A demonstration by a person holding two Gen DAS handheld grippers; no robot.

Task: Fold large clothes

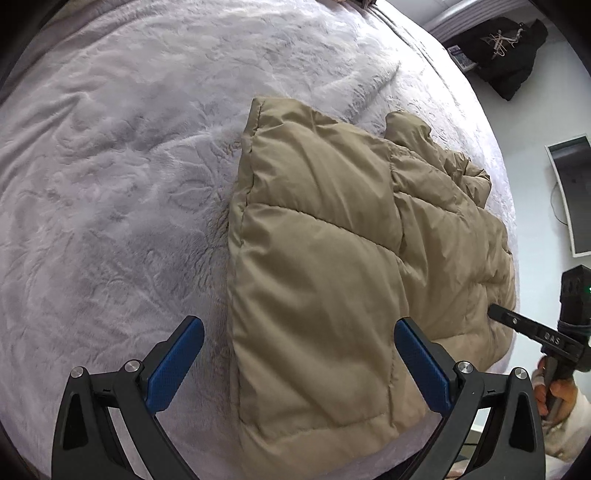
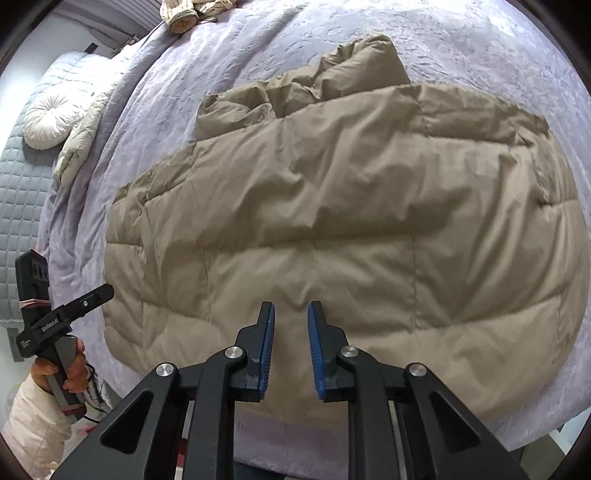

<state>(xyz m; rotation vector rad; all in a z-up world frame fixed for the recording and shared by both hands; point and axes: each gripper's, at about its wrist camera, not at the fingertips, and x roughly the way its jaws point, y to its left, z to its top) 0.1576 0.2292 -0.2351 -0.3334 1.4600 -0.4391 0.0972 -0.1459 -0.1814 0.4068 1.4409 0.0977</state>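
A tan quilted puffer jacket [image 1: 332, 251] lies folded on a bed with a lilac plush blanket [image 1: 110, 166]. It fills the right wrist view [image 2: 351, 206]. My left gripper [image 1: 299, 332] is wide open above the jacket's near left edge and holds nothing. My right gripper [image 2: 291, 314] hovers over the jacket's near hem with its blue pads a small gap apart and nothing between them. The right gripper also shows at the jacket's right edge in the left wrist view [image 1: 495, 310]. The left gripper shows at the left of the right wrist view [image 2: 107, 291].
Striped clothing [image 2: 192, 11] lies at the far end of the bed. A round white cushion [image 2: 51, 118] and a pale garment [image 2: 81, 140] lie at the bed's left side beside a grey quilted mattress [image 2: 22, 206]. A dark coat [image 1: 506, 55] hangs by the wall.
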